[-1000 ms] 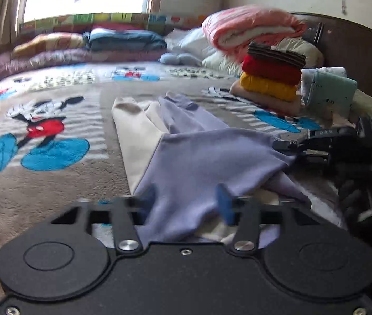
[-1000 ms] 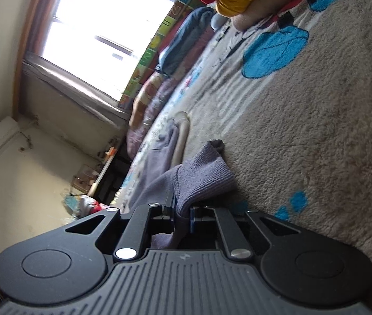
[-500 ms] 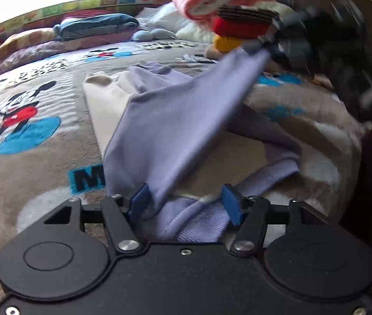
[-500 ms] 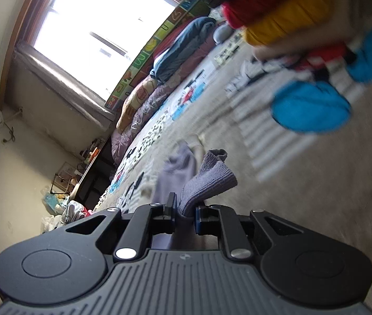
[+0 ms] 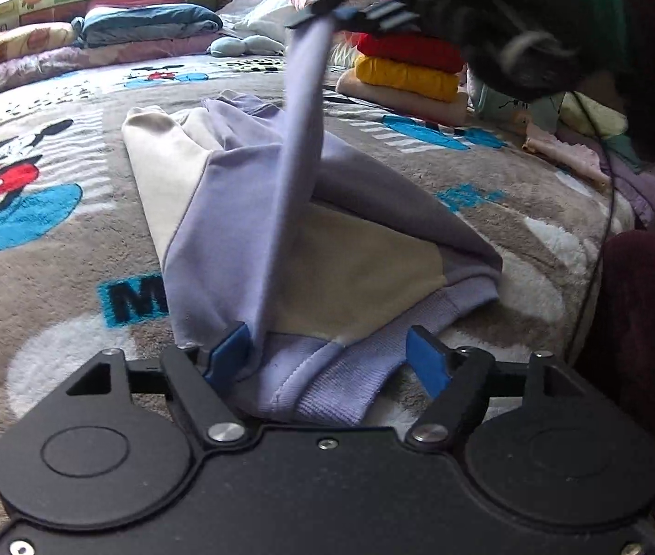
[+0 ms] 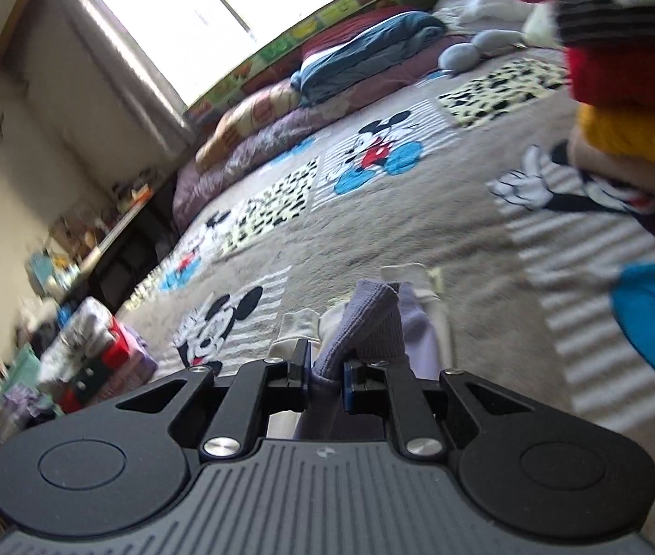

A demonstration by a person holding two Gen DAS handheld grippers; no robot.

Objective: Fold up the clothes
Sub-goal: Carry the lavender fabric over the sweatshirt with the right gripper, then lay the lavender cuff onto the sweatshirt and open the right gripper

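Observation:
A lilac and cream sweatshirt (image 5: pixel 244 194) lies on the Mickey Mouse blanket (image 5: pixel 40 240). My left gripper (image 5: pixel 327 351) is open low over the garment's ribbed lilac hem (image 5: pixel 327 384), which sits between its blue-padded fingers (image 5: pixel 230 351). My right gripper (image 6: pixel 325 377) is shut on the ribbed lilac sleeve cuff (image 6: pixel 369 323). In the left wrist view it (image 5: pixel 327 18) holds the sleeve (image 5: pixel 299 106) stretched high above the shirt body.
A stack of folded clothes, red and yellow among them (image 5: pixel 406 69), stands at the back right. Pillows and folded bedding (image 5: pixel 147 27) line the far edge under the window. Loose garments (image 5: pixel 604 152) lie at the right. Clutter (image 6: pixel 82 347) lies beside the bed.
My right gripper has lifted the sleeve cuff from the blanket high above the shirt and swung it toward the far side. My left gripper has moved in over the hem, still open.

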